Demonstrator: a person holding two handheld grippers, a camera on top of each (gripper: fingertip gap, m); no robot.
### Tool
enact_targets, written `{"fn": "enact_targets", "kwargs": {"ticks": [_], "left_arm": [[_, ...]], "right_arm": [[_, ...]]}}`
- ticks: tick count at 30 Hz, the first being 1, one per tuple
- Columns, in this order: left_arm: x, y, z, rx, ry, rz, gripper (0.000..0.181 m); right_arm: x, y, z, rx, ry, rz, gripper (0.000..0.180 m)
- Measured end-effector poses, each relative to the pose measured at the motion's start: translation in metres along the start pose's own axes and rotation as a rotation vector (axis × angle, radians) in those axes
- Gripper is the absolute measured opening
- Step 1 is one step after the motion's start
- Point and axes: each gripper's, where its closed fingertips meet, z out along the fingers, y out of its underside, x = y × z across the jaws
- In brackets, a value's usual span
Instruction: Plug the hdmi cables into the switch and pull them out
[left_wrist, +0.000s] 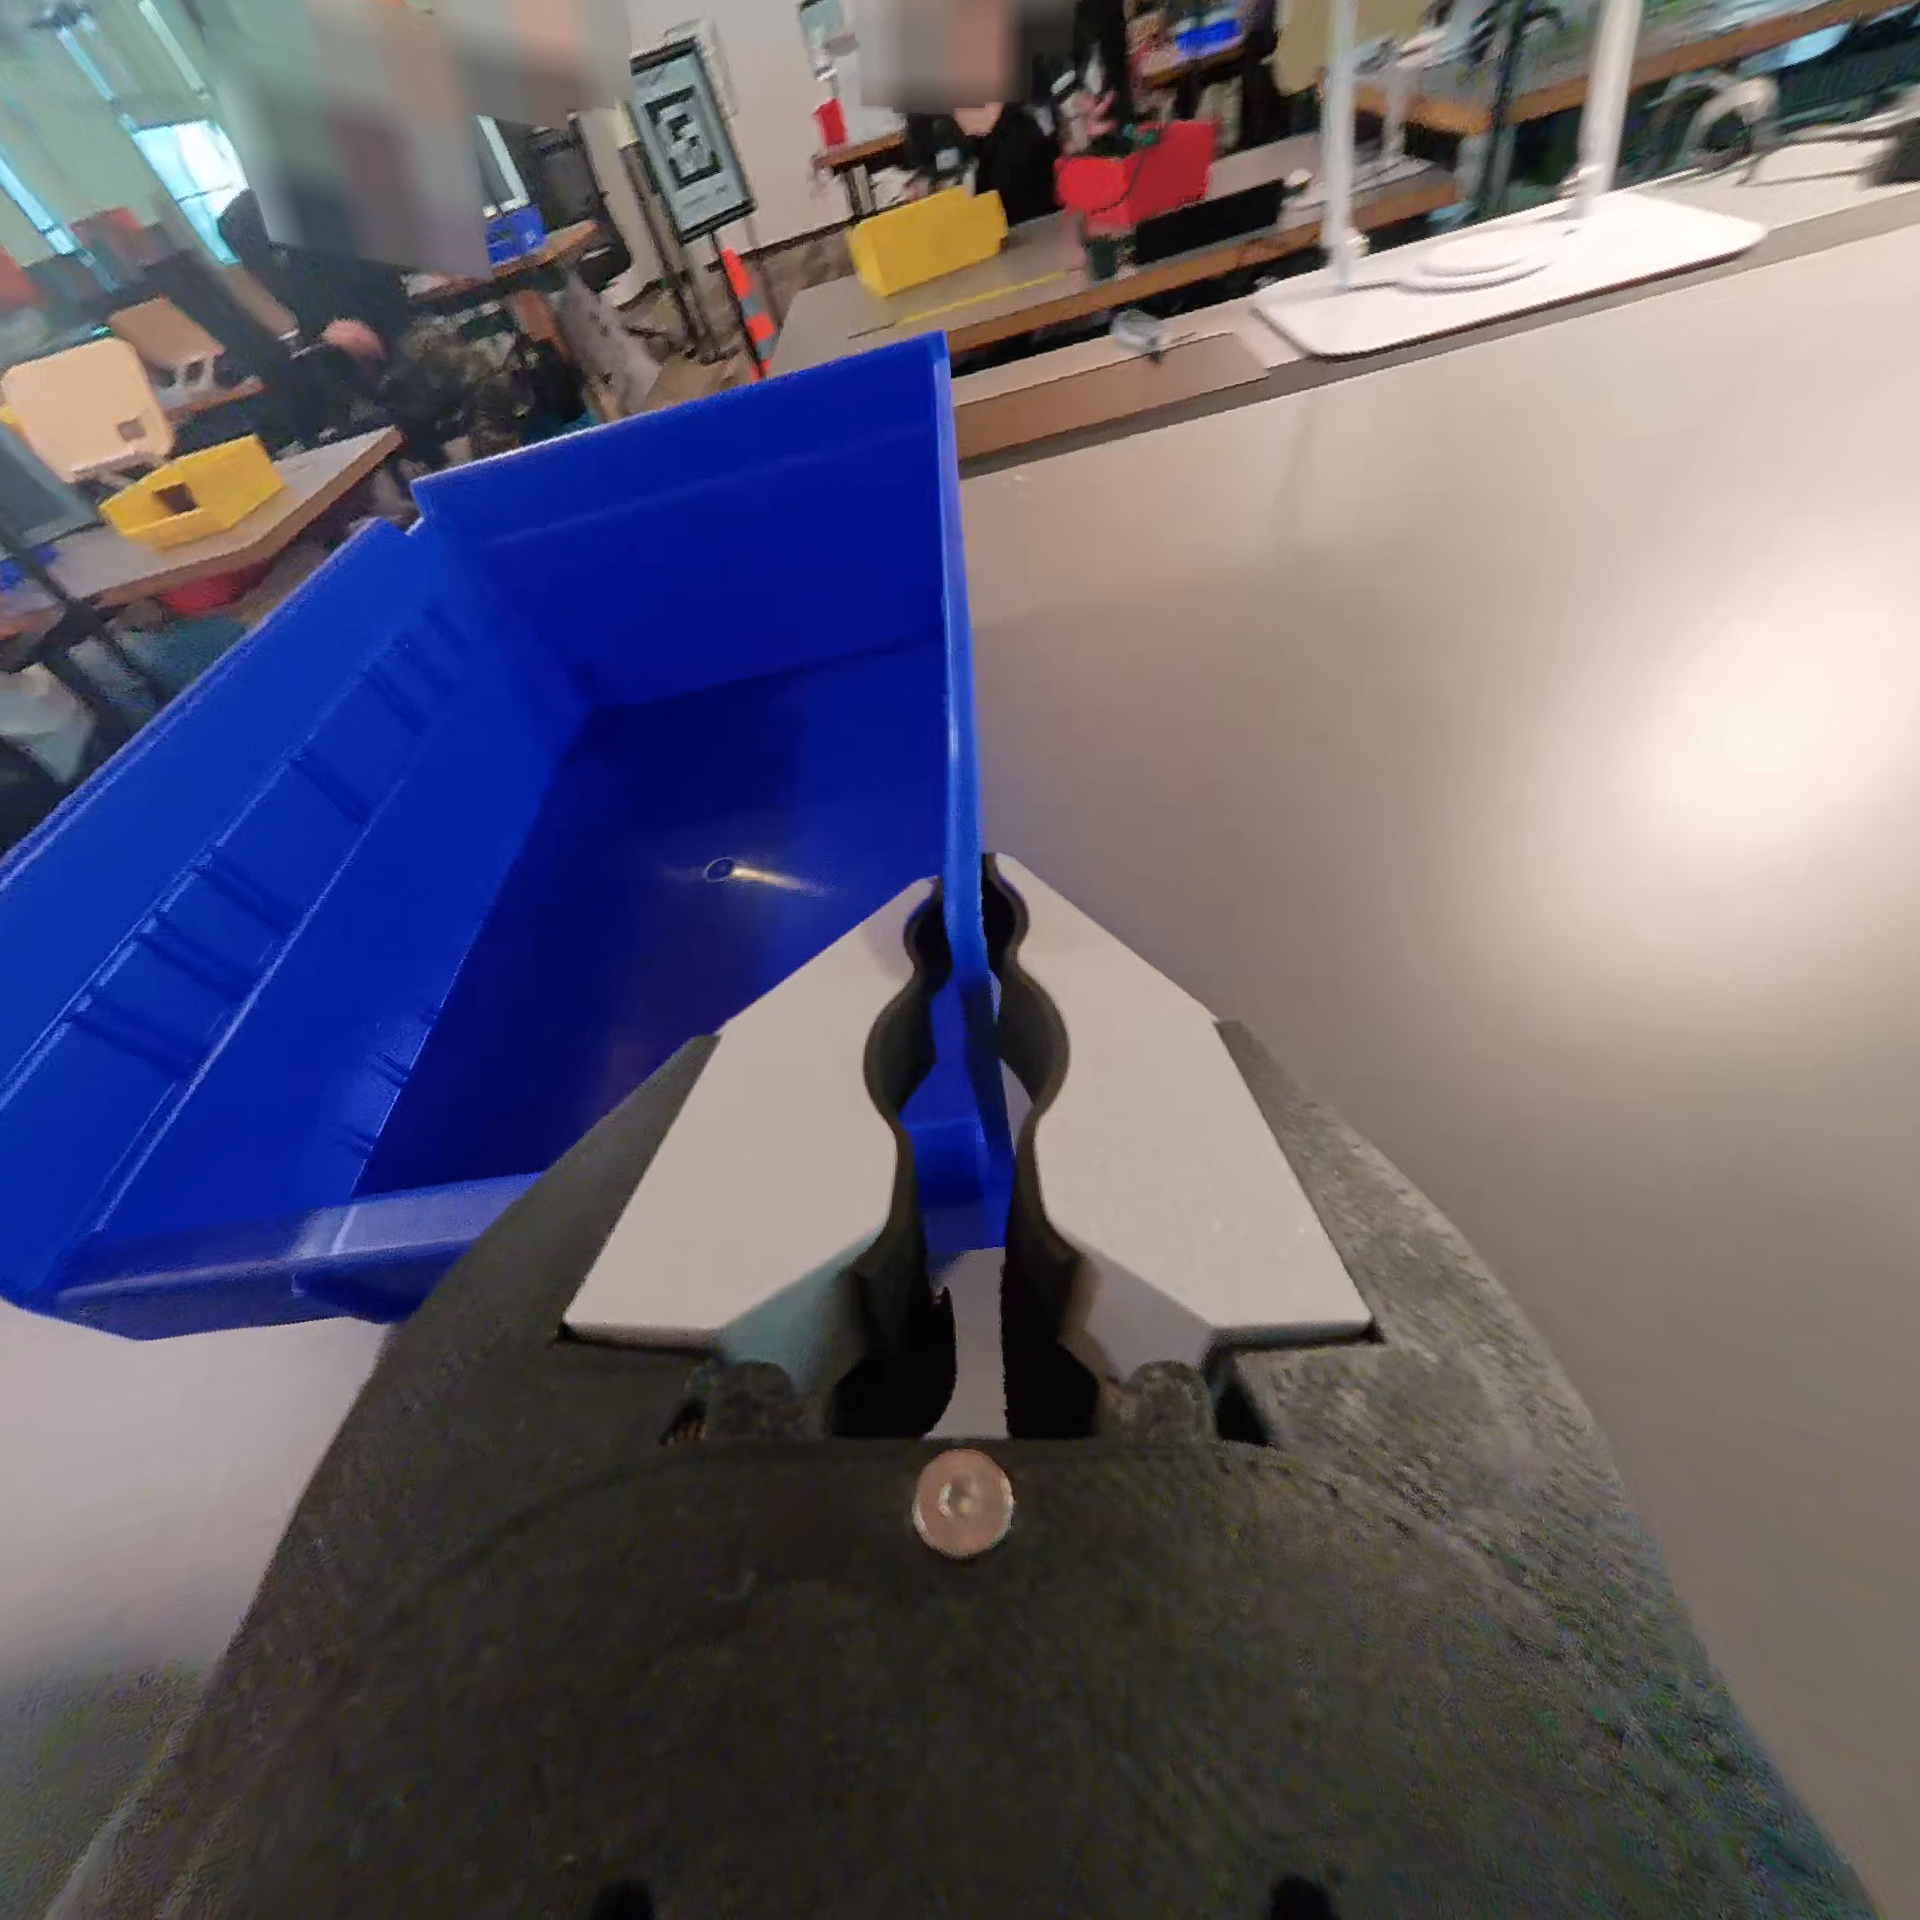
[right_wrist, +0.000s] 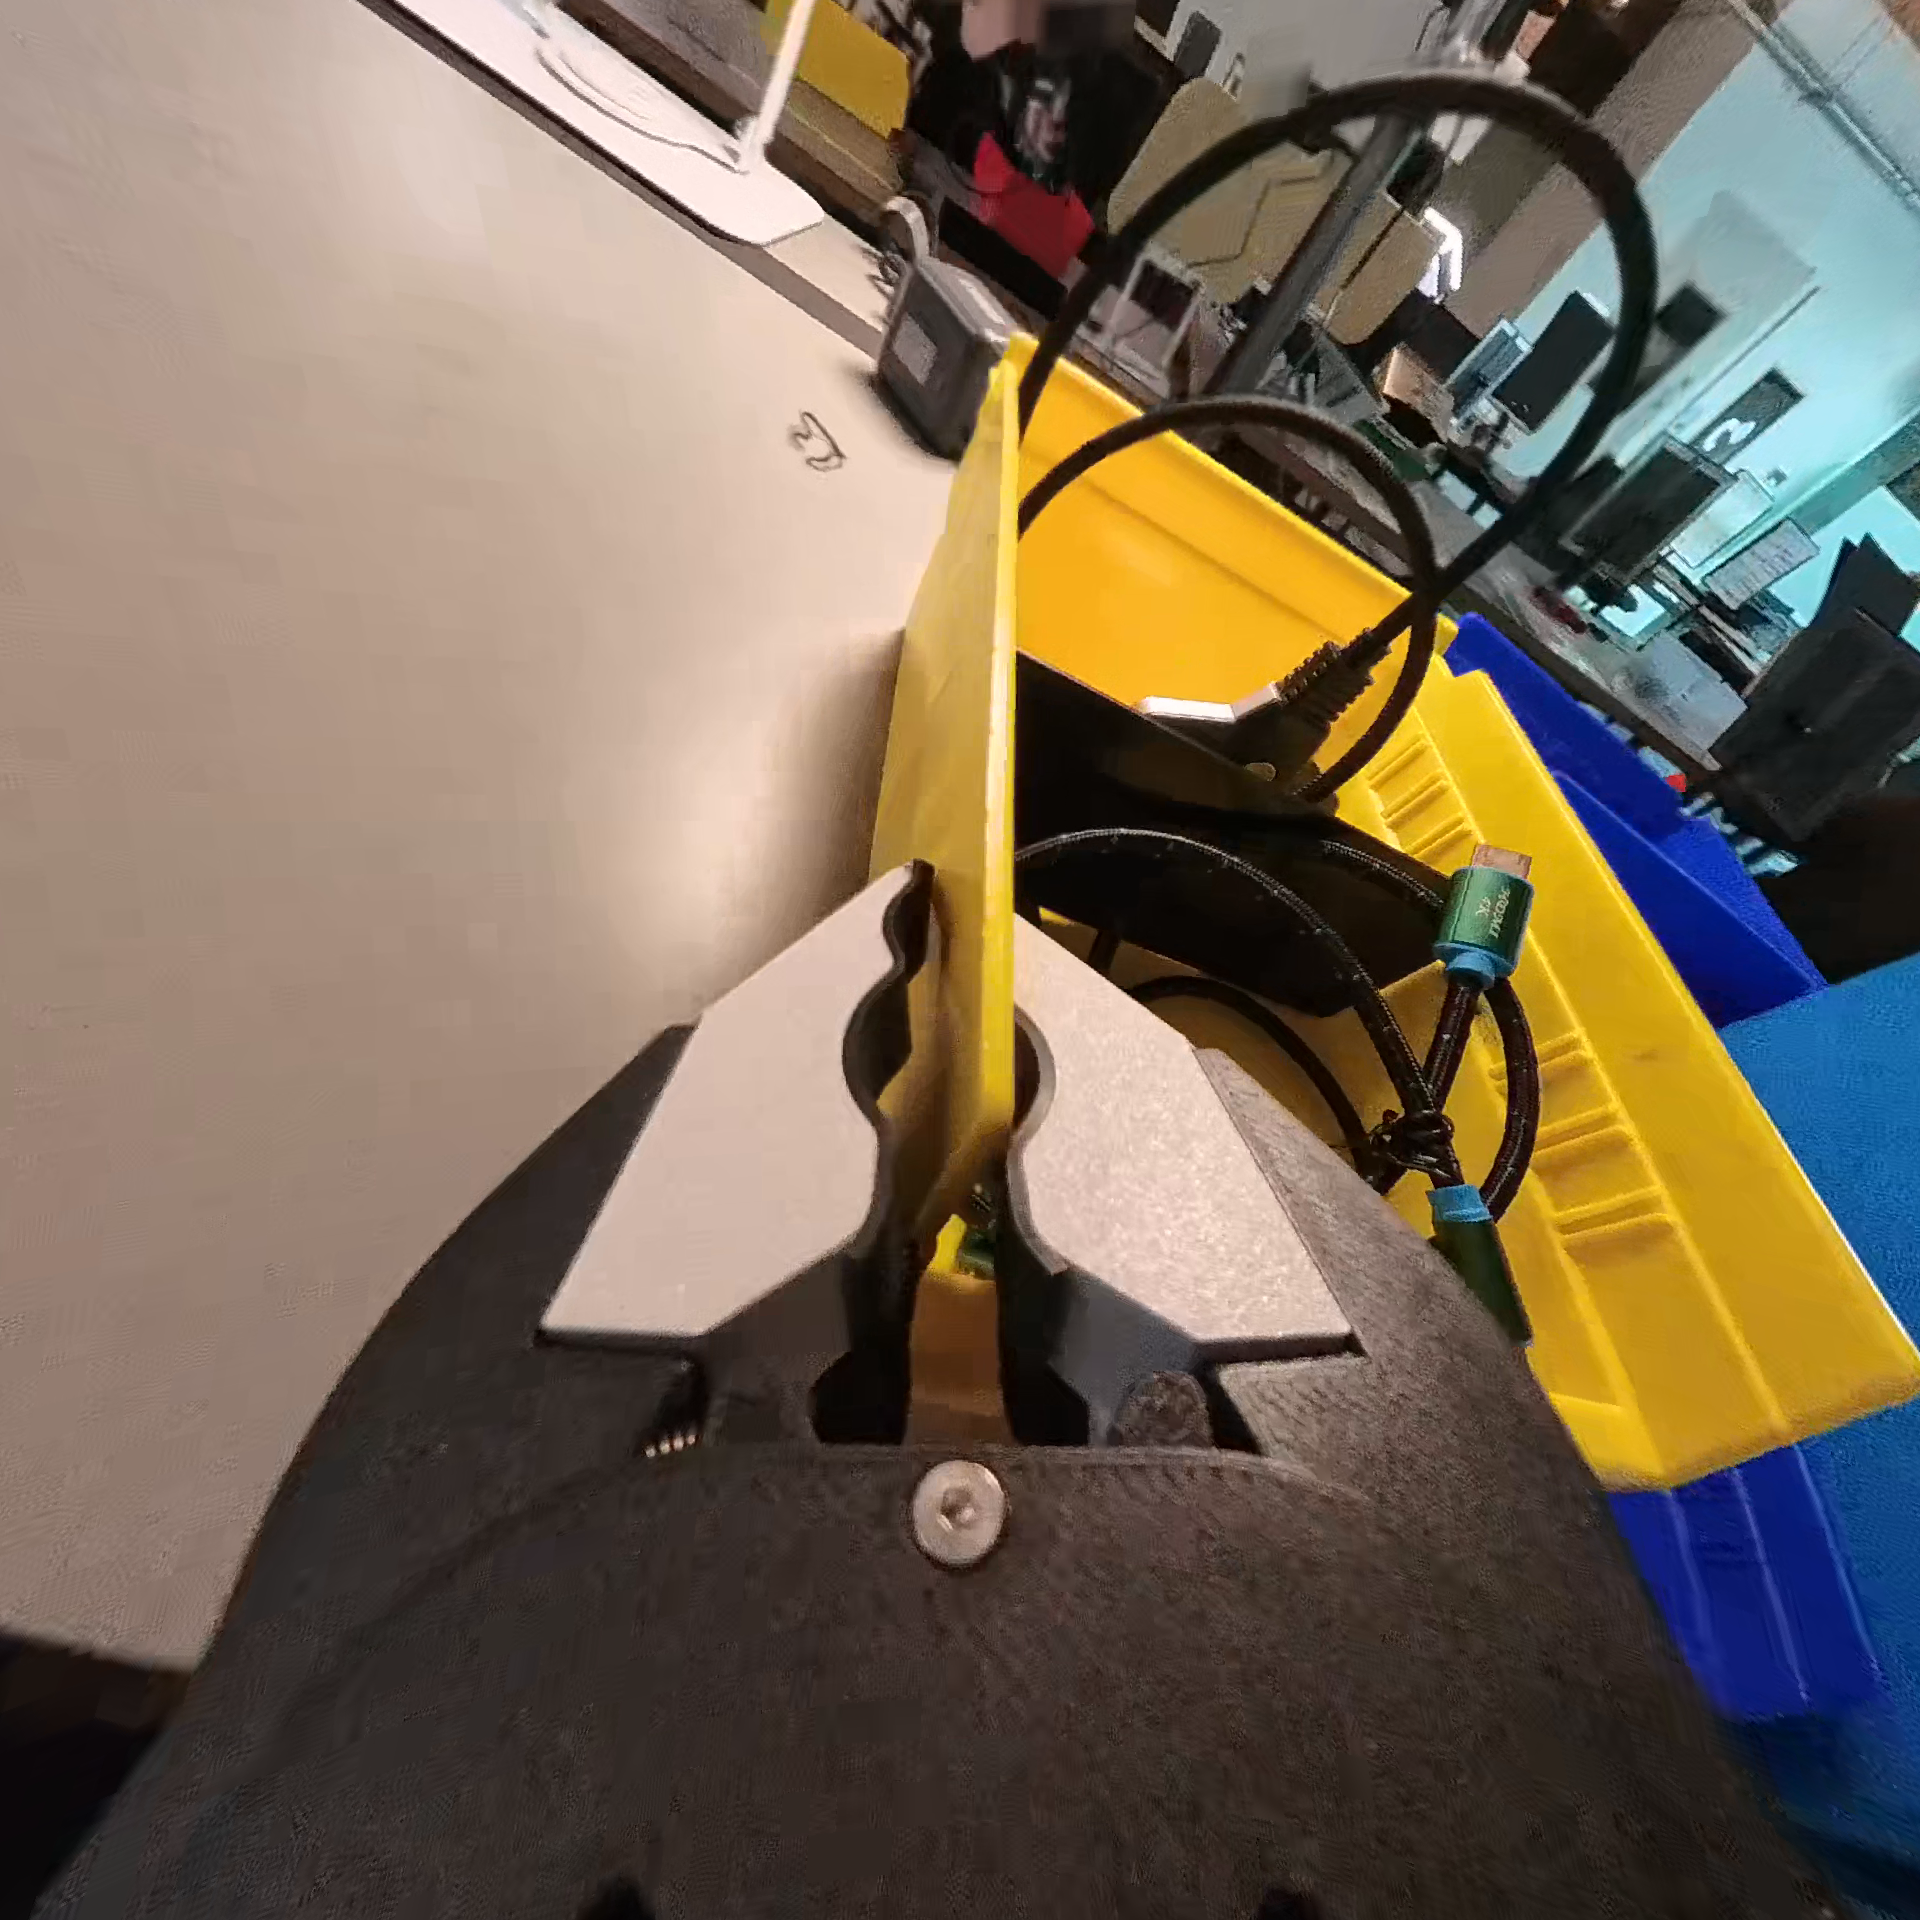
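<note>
My left gripper (left_wrist: 964, 935) is shut on the right side wall of an empty blue bin (left_wrist: 623, 831), which sits tilted at the table's left. My right gripper (right_wrist: 966, 956) is shut on the left side wall of a yellow bin (right_wrist: 1195, 582). Inside the yellow bin lie a black switch box (right_wrist: 1174, 779), black braided HDMI cables (right_wrist: 1247, 426) looping up above the rim, and a cable end with a green plug (right_wrist: 1481, 914).
The grey table (left_wrist: 1455, 831) stretches to the right of the blue bin. A white lamp base (left_wrist: 1507, 260) stands at its far edge. A small dark box (right_wrist: 935, 353) sits beyond the yellow bin. Blue bins (right_wrist: 1766, 935) lie to its right. People sit at benches behind. My right fingertips sit around 65 centimeters from my left ones.
</note>
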Motion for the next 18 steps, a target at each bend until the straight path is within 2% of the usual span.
{"fn": "enact_targets", "kwargs": {"ticks": [6, 11, 14, 18], "left_arm": [[0.048, 0.006, -0.058, 0.059, 0.245, 0.012, 0.005], [0.079, 0.014, -0.111, 0.107, 0.519, -0.014, 0.004], [0.087, 0.021, -0.142, 0.155, 0.634, 0.030, 0.004], [0.094, 0.028, -0.179, 0.253, 0.781, 0.089, 0.004]], "right_arm": [[-0.054, -0.013, -0.051, 0.101, -0.181, -0.023, 0.004], [-0.103, -0.029, -0.084, 0.194, -0.416, -0.054, 0.003], [-0.124, -0.039, -0.088, 0.248, -0.543, -0.080, 0.004], [-0.139, -0.053, -0.071, 0.277, -0.634, -0.100, 0.004]]}}
